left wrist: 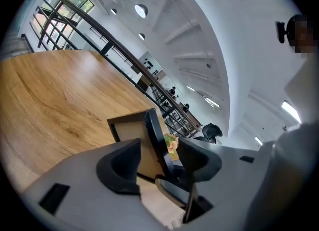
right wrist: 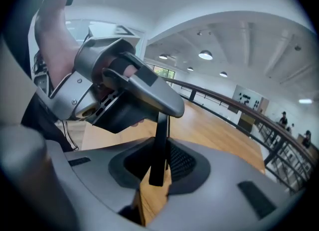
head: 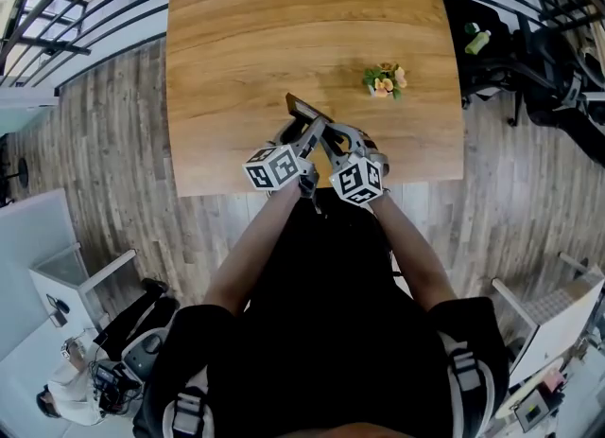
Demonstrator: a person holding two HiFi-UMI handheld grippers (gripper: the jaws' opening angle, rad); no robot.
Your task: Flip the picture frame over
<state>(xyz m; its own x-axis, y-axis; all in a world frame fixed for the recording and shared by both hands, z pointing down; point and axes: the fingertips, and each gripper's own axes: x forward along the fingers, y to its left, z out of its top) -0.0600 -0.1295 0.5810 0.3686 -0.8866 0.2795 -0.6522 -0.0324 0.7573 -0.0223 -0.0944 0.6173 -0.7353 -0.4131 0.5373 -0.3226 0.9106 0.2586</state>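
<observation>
A dark picture frame (head: 304, 110) with a tan back panel (left wrist: 130, 131) stands tilted on edge over the wooden table (head: 246, 39), near its front edge. My right gripper (head: 327, 135) is shut on the frame's thin dark edge (right wrist: 159, 140), which runs up between its jaws (right wrist: 158, 164). My left gripper (head: 299, 130) is wide open around the frame's other side. In the left gripper view (left wrist: 159, 157) the frame stands between the two pads, with a gap showing beside the right pad. The right gripper view shows the left gripper (right wrist: 124, 88) and the hand holding it close above.
A small bunch of orange and green flowers (head: 385, 79) lies on the table to the right of the frame. The table's front edge (head: 227, 190) is just below the grippers. Black railings (head: 66, 10) and a dark chair (head: 558, 77) flank the table.
</observation>
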